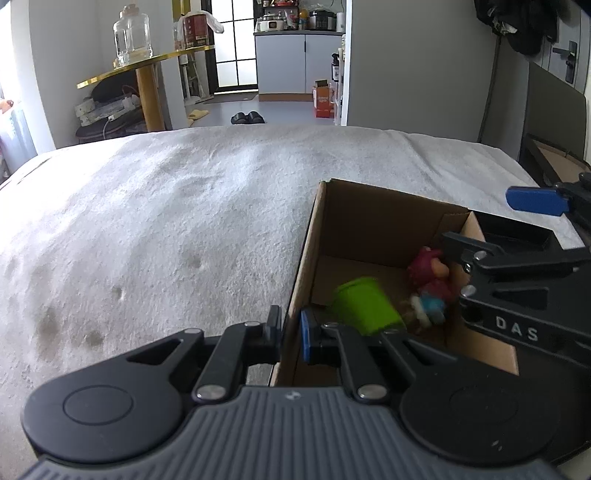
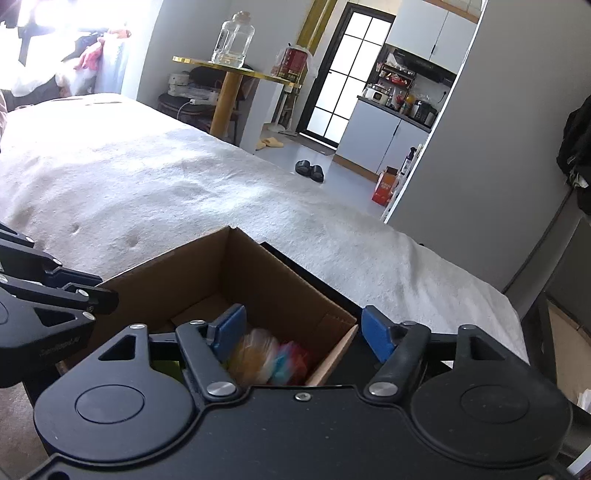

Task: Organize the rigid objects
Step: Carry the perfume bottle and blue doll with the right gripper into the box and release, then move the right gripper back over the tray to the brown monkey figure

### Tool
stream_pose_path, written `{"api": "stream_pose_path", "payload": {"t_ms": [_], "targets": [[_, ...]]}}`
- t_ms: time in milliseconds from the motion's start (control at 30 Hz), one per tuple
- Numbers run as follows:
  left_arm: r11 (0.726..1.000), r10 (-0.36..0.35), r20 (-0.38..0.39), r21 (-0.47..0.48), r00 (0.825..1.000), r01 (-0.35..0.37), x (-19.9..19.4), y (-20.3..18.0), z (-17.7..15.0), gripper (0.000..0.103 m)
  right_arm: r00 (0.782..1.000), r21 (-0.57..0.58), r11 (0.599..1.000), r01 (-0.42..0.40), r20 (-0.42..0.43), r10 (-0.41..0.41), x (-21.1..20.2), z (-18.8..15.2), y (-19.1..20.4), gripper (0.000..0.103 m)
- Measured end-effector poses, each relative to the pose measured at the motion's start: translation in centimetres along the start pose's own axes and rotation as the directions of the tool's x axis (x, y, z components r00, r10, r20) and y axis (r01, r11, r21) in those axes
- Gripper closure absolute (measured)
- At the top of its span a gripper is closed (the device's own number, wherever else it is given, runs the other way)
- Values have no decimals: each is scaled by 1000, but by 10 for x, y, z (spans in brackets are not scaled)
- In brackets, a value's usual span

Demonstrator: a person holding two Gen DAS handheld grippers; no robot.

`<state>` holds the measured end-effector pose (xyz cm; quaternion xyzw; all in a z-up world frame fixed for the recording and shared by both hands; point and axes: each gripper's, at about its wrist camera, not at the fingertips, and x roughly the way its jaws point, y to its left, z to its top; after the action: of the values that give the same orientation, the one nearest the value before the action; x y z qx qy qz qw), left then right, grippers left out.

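Observation:
An open cardboard box [image 1: 369, 221] stands on a white bed cover. My left gripper [image 1: 291, 330] is shut on the box's near left wall, one finger outside and the blue pad inside. In the box lie a green cup [image 1: 365, 306], blurred, and a red and pink toy figure [image 1: 430, 280]. My right gripper [image 2: 303, 330] is open over the box's [image 2: 266, 280] right corner, one pad inside and one outside, with nothing pressed between them. Below it a blurred, colourful toy [image 2: 269, 356] sits in the box. The right gripper [image 1: 480, 219] also shows at the right of the left wrist view.
The white bed cover [image 1: 166, 221] stretches left and ahead of the box. A dark flat object [image 2: 317, 277] lies against the box's far right side. Beyond the bed stand a gold table [image 1: 147, 62] with a glass jar [image 1: 132, 33], and black slippers [image 1: 247, 117] on the floor.

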<state>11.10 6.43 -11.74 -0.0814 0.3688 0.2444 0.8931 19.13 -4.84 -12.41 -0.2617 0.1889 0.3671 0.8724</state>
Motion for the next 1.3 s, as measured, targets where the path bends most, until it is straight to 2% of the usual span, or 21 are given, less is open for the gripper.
{"api": "stream_pose_path", "payload": {"t_ms": [233, 333, 400, 467, 533, 633, 933, 1000, 1067, 1300], "targets": [[1000, 18, -14, 4, 1000, -18, 1, -3, 3, 93, 999, 42, 999, 15, -35, -14, -7, -12, -12, 30], [1000, 28, -24, 9, 999, -28, 0, -5, 5, 88, 998, 82, 996, 19, -54, -15, -12, -18, -20, 27], [999, 34, -37, 12, 999, -34, 0, -7, 6, 83, 998, 100, 995, 26, -63, -20, -15, -23, -25, 26], [999, 51, -41, 21, 998, -50, -1, -10, 8, 58, 997, 117, 993, 31, -71, -23, -18, -28, -30, 25], [997, 61, -26, 40, 998, -60, -5, -13, 9, 48, 997, 137, 990, 35, -74, -25, -23, -32, -36, 22], [997, 52, 2, 57, 999, -52, -14, -17, 13, 39, 997, 158, 986, 46, -71, -35, -28, -36, -43, 17], [992, 69, 28, 99, 997, -72, -22, -32, 21, 38, 996, 240, 969, 62, -83, -43, -39, -56, -68, 17], [992, 88, 5, 91, 996, -88, -19, -33, 23, 29, 995, 261, 964, 59, -88, -38, -40, -60, -72, 16], [991, 108, 0, 81, 994, -108, -17, -33, 23, 16, 995, 281, 957, 65, -92, -40, -40, -66, -76, 12], [985, 132, -17, 113, 991, -129, -11, -45, 22, 12, 990, 339, 936, 93, -129, -52, -33, -84, -91, 12]]}}
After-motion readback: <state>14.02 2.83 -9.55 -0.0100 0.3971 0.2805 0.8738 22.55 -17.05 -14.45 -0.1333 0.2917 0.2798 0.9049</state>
